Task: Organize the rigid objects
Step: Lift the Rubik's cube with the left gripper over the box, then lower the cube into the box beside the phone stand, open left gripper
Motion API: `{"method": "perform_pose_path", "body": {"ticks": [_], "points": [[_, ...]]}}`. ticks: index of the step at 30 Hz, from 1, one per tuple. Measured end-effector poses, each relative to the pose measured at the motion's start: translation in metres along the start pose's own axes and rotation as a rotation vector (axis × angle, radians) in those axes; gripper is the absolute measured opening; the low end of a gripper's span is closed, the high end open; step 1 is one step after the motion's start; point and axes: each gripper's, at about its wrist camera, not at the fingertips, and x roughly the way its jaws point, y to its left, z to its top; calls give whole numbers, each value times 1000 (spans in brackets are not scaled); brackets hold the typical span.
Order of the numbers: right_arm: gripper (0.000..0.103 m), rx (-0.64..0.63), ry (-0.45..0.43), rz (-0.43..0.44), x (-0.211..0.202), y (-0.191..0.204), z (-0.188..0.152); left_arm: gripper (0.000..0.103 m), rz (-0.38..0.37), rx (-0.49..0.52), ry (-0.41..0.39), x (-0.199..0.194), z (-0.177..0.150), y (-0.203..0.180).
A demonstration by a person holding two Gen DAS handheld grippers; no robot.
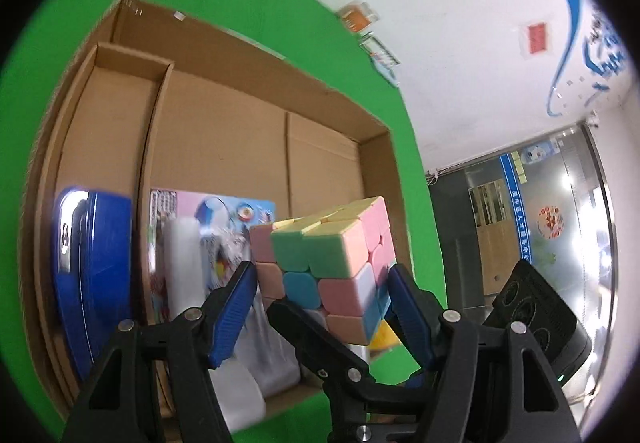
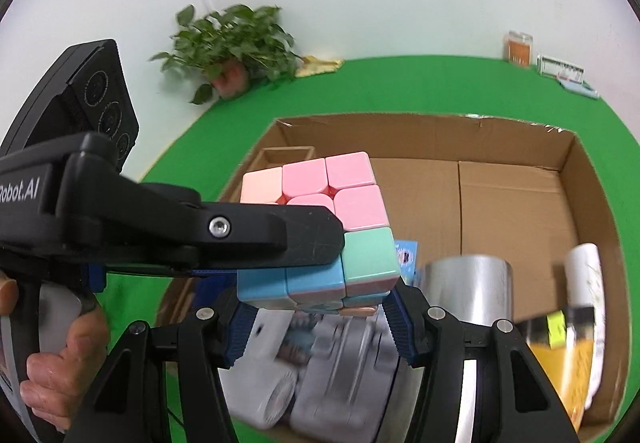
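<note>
- Pastel puzzle cube (image 1: 332, 267) is up in the air over the cardboard box (image 1: 224, 147), pinched by both tools at once: left gripper (image 1: 322, 289) has its blue pads (image 1: 236, 307) on two opposite faces, right gripper (image 2: 316, 313) clamps the cube's lower part from another direction. Both claws sit about half-spread, filled by the cube.
- Step in hand, by judgement: carry the cube w/ both tools to a free spot in the box and set it down. Doing it well means both hands travel together, since one pulling ahead could twist the layers or pop the cube out. Keep it level; lower before letting go.
- Left side of box: a narrow divided compartment (image 1: 108, 115) holds a blue case (image 1: 94, 275) at the near end; too tight for two tools.
- Middle: printed packet (image 1: 216, 219) and white/grey items (image 2: 320, 359) lie below the cube, so no dropping straight down.
- Right: bare cardboard floor (image 2: 508, 211) toward the far wall looks the best room. Clear roll (image 2: 468, 283) and white bottle (image 2: 584, 283) crowd the near right; watch the box's right wall (image 2: 592, 179).
</note>
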Motion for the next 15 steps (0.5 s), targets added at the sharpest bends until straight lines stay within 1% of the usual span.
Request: {"method": "perform_pose_path", "body": {"ticks": [3, 4, 6, 9, 11, 12, 14, 15], "points": [[55, 34, 32, -9, 25, -11, 2, 66, -11, -53, 40, 17, 15, 19], [55, 49, 41, -12, 32, -15, 2, 66, 4, -43, 45, 20, 17, 20], [55, 71, 36, -15, 39, -20, 0, 66, 49, 7, 49, 21, 19, 11], [55, 96, 47, -26, 45, -25, -2, 66, 60, -2, 85, 28, 24, 10], [55, 113, 52, -18, 46, -28, -4, 67, 93, 19, 99, 30, 24, 5], [55, 122, 56, -17, 46, -28, -7, 67, 103, 27, 95, 30, 25, 3], [55, 118, 58, -59, 45, -26, -11, 67, 157, 54, 70, 24, 22, -1], [55, 122, 56, -66, 46, -26, -10, 67, 177, 62, 59, 19, 21, -1]]}}
